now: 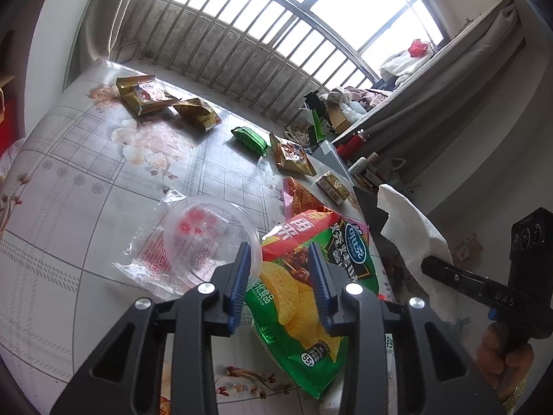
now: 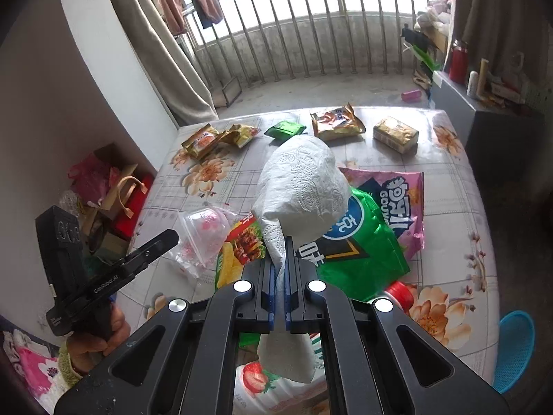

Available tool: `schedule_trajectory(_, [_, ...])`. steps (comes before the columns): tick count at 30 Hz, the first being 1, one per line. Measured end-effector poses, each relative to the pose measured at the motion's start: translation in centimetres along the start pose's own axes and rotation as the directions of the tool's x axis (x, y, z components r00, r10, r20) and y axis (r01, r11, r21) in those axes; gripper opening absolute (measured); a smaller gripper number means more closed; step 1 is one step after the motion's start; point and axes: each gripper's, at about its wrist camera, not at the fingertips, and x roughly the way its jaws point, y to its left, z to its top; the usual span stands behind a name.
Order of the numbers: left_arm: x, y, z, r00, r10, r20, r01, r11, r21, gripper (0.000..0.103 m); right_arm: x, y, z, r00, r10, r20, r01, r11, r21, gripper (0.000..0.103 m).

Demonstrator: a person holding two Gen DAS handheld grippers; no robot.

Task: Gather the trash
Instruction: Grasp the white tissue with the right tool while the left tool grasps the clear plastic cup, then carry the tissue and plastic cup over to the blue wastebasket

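Right now a crumpled white paper towel [image 2: 304, 186] is pinched by the right hand-held gripper [image 2: 280, 263] above the green crisp bag [image 1: 297, 314]; the left hand-held gripper [image 1: 281, 269] is held spread over that bag.

"DAS" – right gripper [image 1: 428, 264] (arm); "GenRobot.AI" – left gripper [image 2: 174, 237].

Left tongs [image 1: 280, 269] parted and empty, right tongs [image 2: 280, 276] clamped shut, angled downward
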Motion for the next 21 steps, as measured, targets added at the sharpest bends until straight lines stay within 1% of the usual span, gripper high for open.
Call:
schedule_trajectory(4, [1.7,-0.2,0.1,0.995,0.093,-0.023,-0.093,0.996,0.011,0.034,-1.9,-1.9,-2.1,1.000,0.025,0.017,-0.026,0.998,0.056,0.002])
schedule_trajectory(10, [3.6,-0.2,0.1,0.987,0.159,-0.037,-0.158,0.987,0.030,0.033,-5.2,-4.4,-5.5,0.997,0.045,0.056,-0.052,0.989,0.140,0.003])
schedule_trajectory(11, [3.7,-0.1,0.1,0.987,0.159,-0.036,-0.158,0.987,0.034,0.025,-5.7,-4.8,-6.0,0.997,0.044,0.061,-0.053,0.987,0.153,0.003])
schedule_trajectory(14, [3.8,-0.4,0.2,0.984,0.177,-0.026,-0.175,0.982,0.064,0.008,-6.8,-5.9,-7.5,0.996,0.042,0.074,-0.055,0.980,0.189,0.002])
schedule_trajectory(17, [3.3,-0.8,0.4,0.983,0.181,-0.004,-0.180,0.981,0.074,0.005,-7.3,-6.9,-8.9,0.996,0.039,0.074,-0.055,0.972,0.226,0.002])
schedule_trajectory(21, [2.1,-1.7,0.8,0.982,0.184,0.048,-0.188,0.977,0.102,0.005,-7.4,-8.4,-10.8,0.997,0.048,0.064,-0.065,0.955,0.289,0.002])
